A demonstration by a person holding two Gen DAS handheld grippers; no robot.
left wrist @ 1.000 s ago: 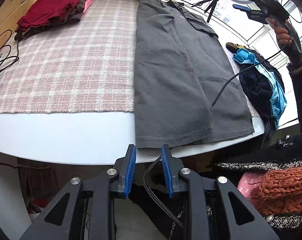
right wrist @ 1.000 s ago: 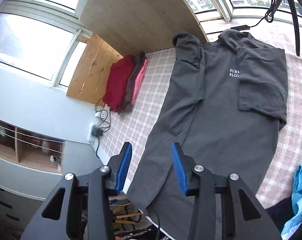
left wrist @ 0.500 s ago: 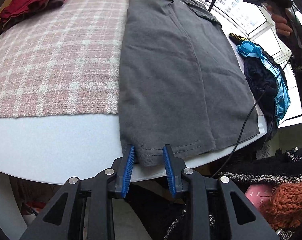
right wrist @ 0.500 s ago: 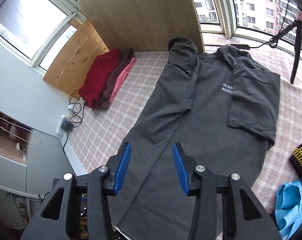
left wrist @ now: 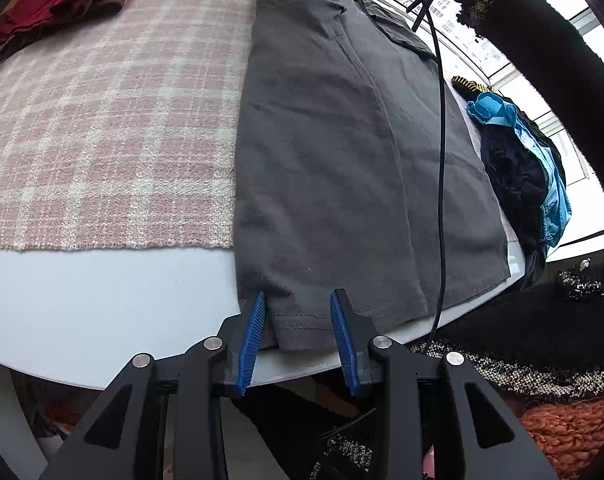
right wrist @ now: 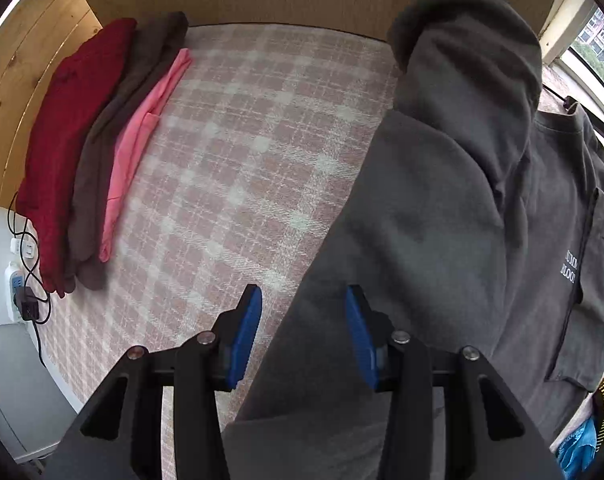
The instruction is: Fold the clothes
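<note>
Right gripper [right wrist: 302, 334] swung over grey T-shirt [left wrist: 341, 160], cable [left wrist: 441, 160] across it

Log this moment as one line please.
stage: pre-grasp | left tongs: open, astride shirt hem | right tongs: open over shirt's folded edge | nothing held

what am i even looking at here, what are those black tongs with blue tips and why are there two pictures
Those tongs are handheld grippers, one in each of a person's hands, each with a camera looking along its fingers. One picture is from the left gripper, whose jaws have just been opening, with the hem corner of a grey t-shirt between them, not pinched. The other is from the right gripper, open above the shirt's folded side edge. The shirt lies on a pink checked cloth; folded clothes are stacked at the far corner. Nothing is held.
</note>
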